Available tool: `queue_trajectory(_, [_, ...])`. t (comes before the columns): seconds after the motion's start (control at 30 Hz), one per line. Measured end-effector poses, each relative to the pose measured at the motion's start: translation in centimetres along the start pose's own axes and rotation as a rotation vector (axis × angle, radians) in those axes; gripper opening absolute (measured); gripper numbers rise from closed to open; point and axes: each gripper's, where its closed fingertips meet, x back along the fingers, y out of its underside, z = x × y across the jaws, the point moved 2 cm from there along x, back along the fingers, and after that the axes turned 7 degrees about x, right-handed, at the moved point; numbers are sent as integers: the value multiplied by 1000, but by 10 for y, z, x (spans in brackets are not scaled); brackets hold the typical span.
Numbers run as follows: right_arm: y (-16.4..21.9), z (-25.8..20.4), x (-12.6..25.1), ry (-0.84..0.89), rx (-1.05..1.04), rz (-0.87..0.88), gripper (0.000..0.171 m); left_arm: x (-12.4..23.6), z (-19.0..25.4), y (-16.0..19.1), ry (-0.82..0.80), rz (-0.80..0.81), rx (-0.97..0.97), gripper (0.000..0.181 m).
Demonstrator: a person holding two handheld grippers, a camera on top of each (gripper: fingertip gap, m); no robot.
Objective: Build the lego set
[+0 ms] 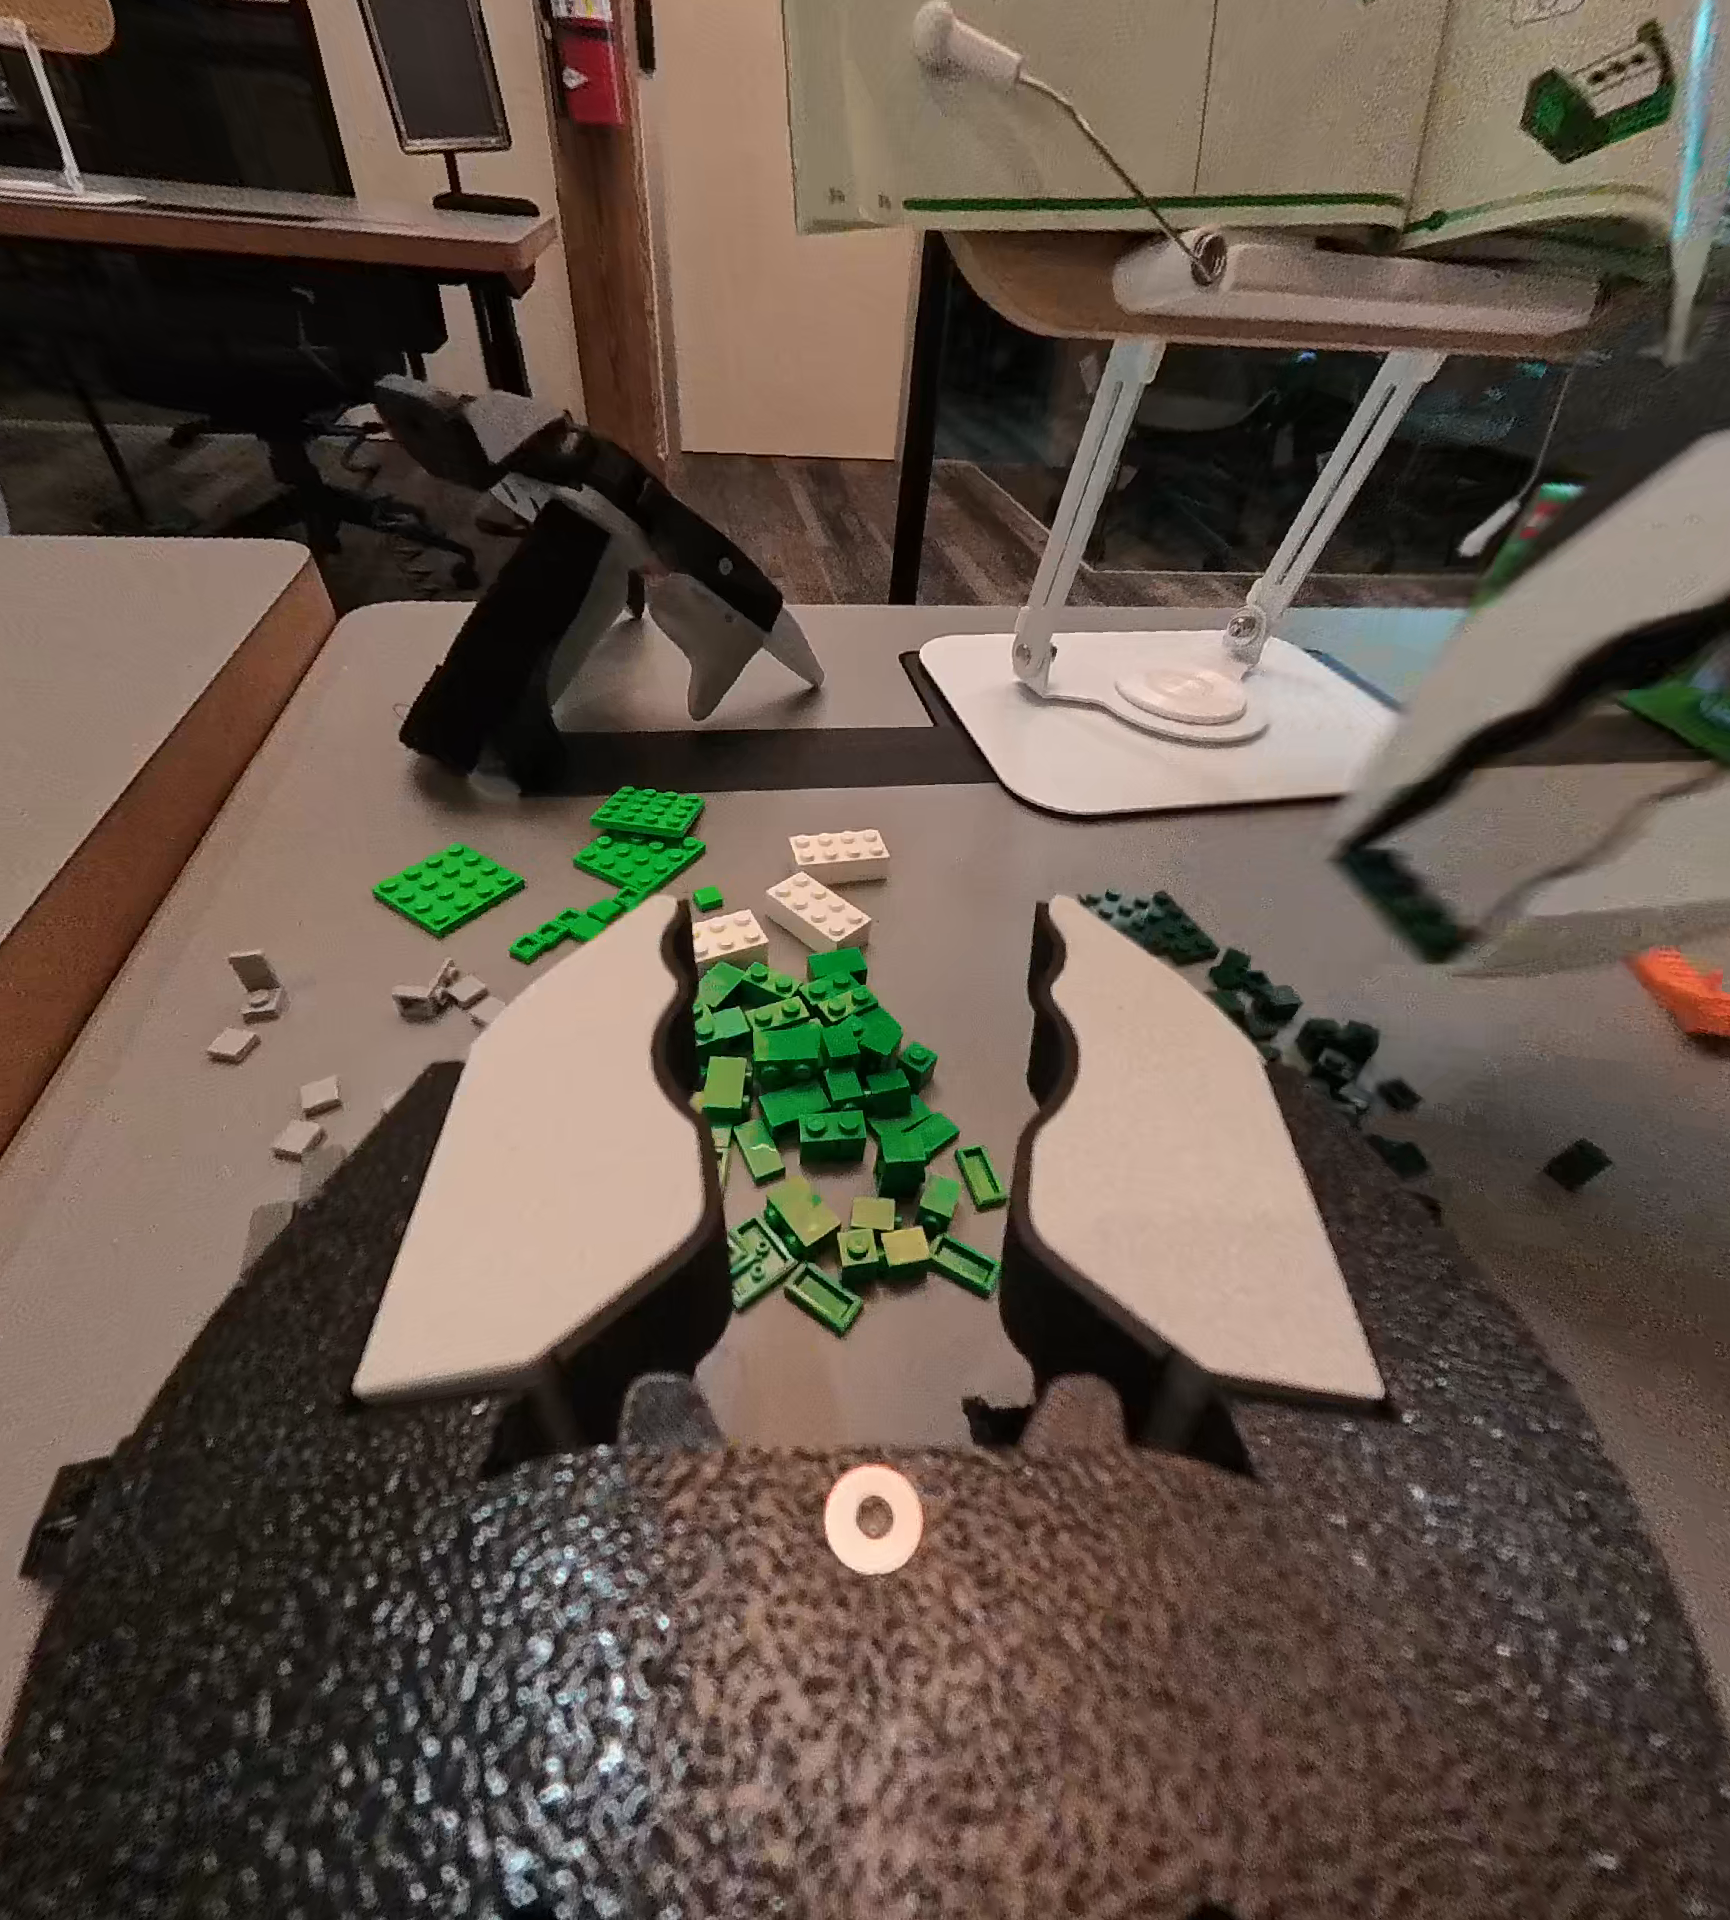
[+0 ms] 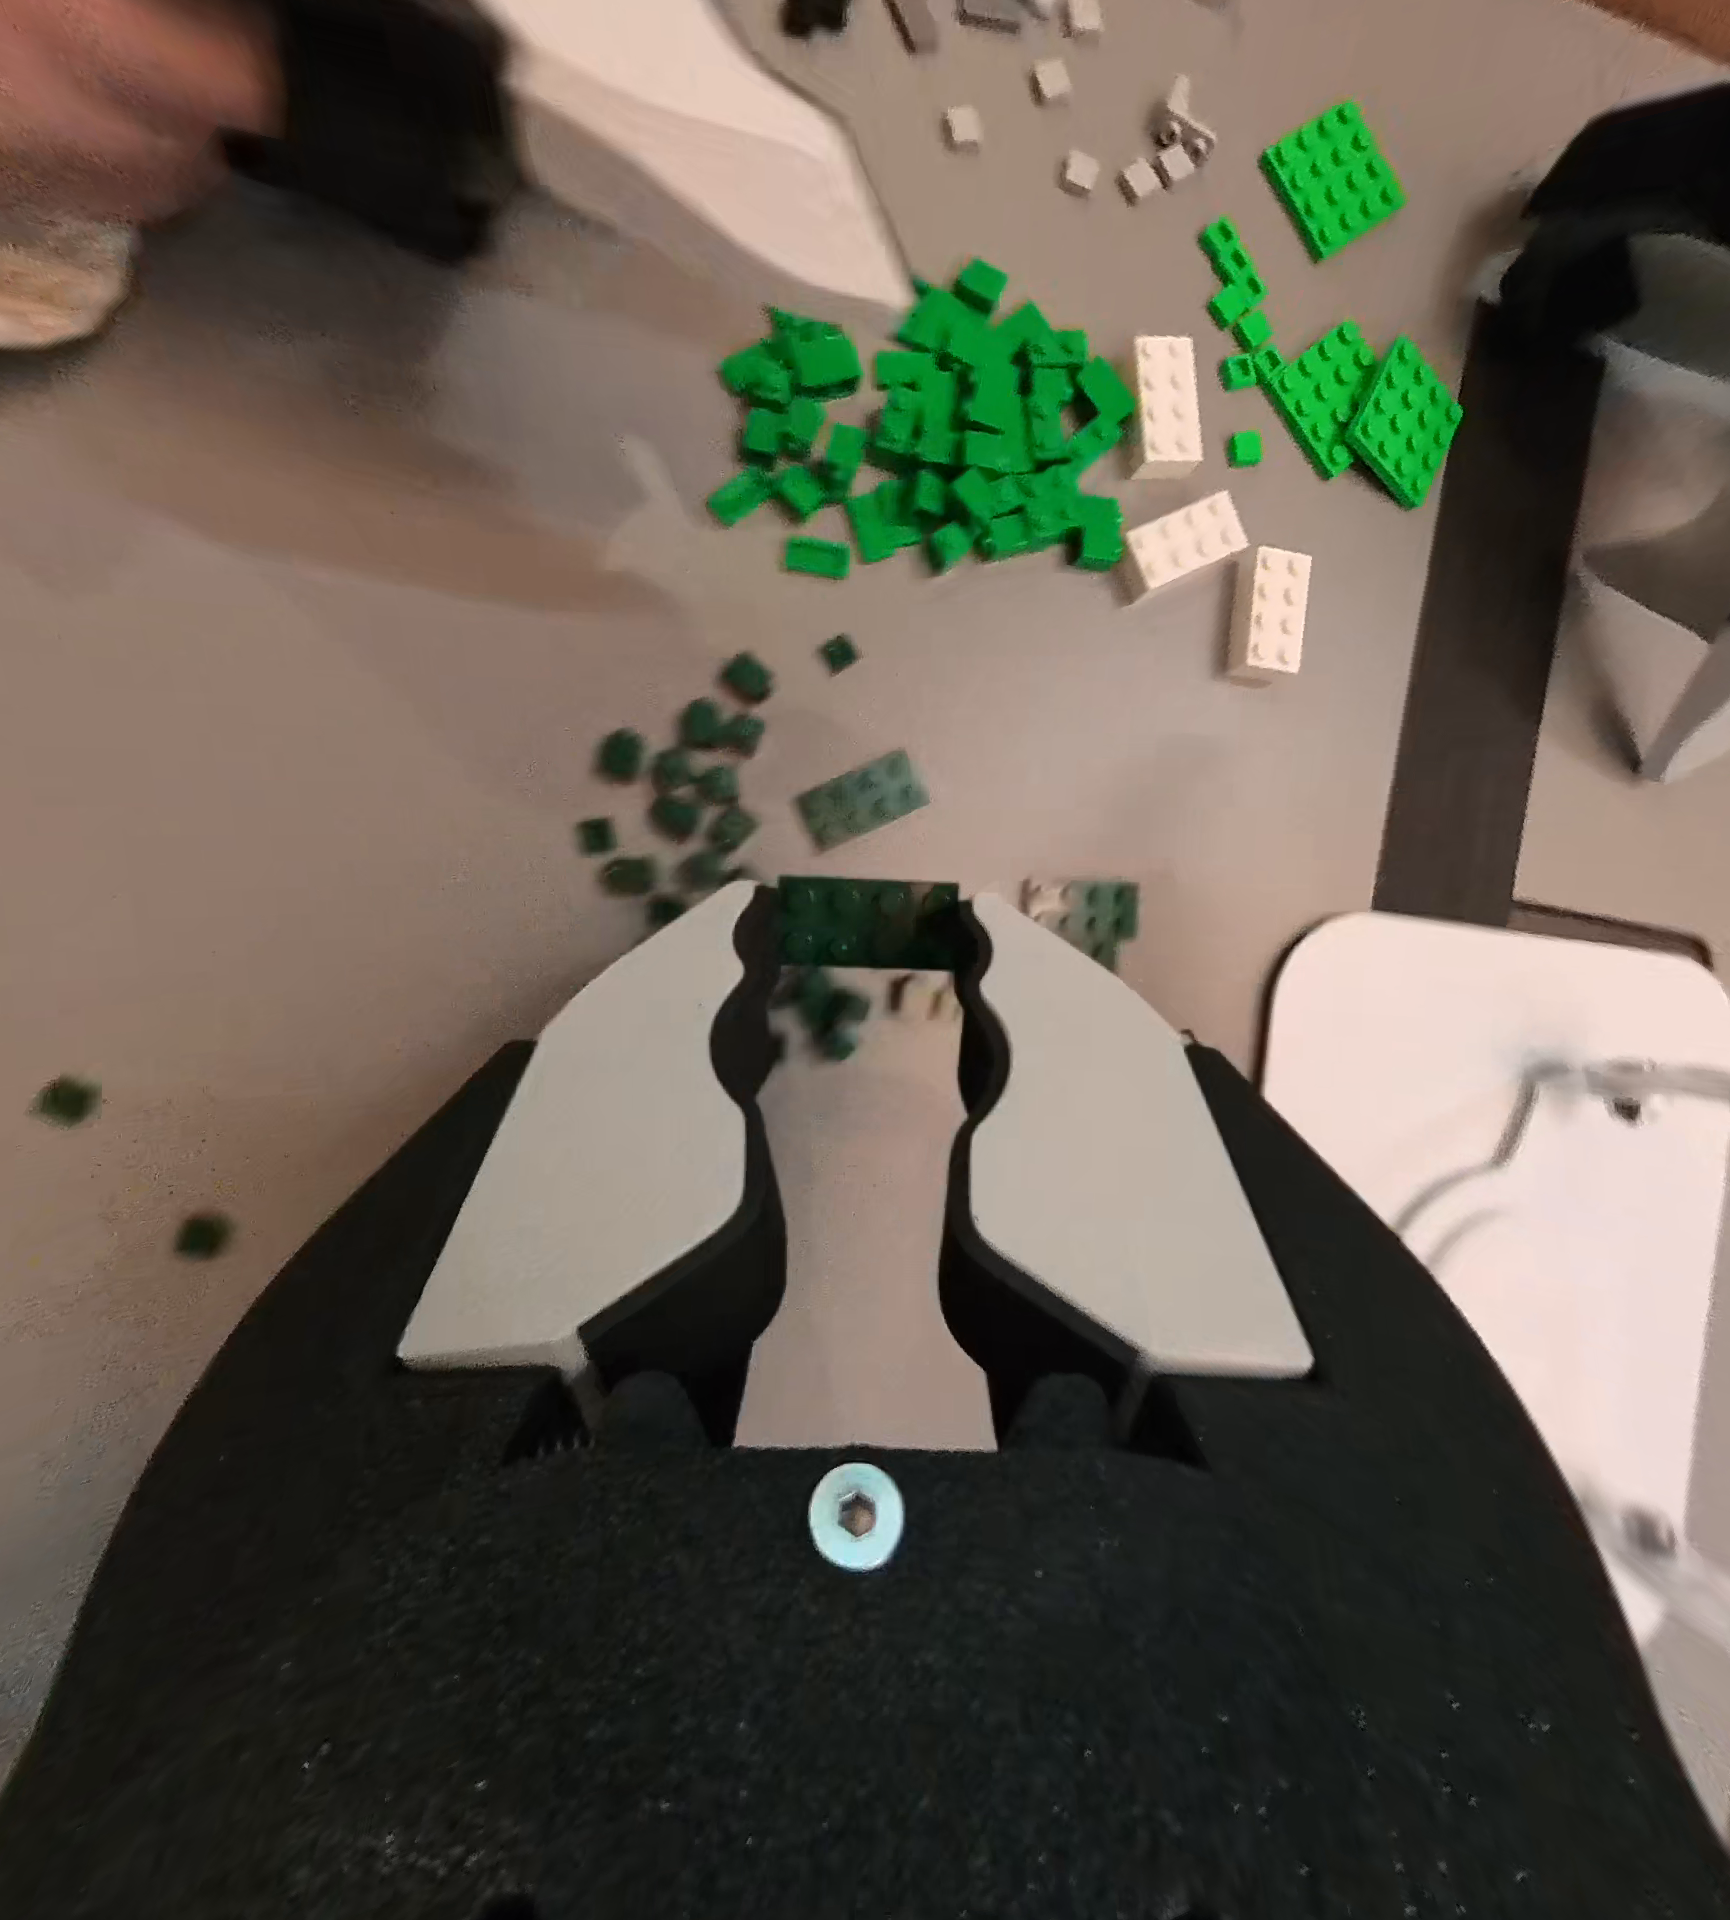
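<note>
My left gripper (image 1: pixel 856 925) is open and empty, hovering over a pile of small green bricks (image 1: pixel 830 1101). My right gripper (image 2: pixel 866 920) is shut on a dark green plate (image 2: pixel 866 925) and holds it above the table; it also shows blurred at the right of the left wrist view (image 1: pixel 1412 904). White bricks (image 1: pixel 825 883), bright green square plates (image 1: pixel 632 831), small grey tiles (image 1: pixel 321 1039) and dark green pieces (image 1: pixel 1256 987) lie spread on the grey table (image 1: pixel 165 1195). In the right wrist view the green pile (image 2: pixel 944 436), white bricks (image 2: pixel 1204 520) and dark green pieces (image 2: pixel 695 790) lie beyond the held plate.
A white stand (image 1: pixel 1152 717) holding an open instruction booklet (image 1: pixel 1256 104) sits at the back right. A spare black and grey gripper (image 1: pixel 612 613) lies at the back. An orange tool (image 1: pixel 1697 997) is at the right. A second table (image 1: pixel 61 665) adjoins on the left.
</note>
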Motion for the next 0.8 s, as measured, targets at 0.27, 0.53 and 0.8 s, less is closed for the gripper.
queue_trajectory(0.27, [45,-129,76,67,-194,-4,32,3,12,-7,-24,36,-98,57])
queue_trajectory(0.53, [92,-216,82,158,-332,-67,32,-3,35,2,47,7,-141,59])
queue_trajectory(0.8, [111,-234,58,142,-367,-93,32,-5,27,5,54,-10,-104,63])
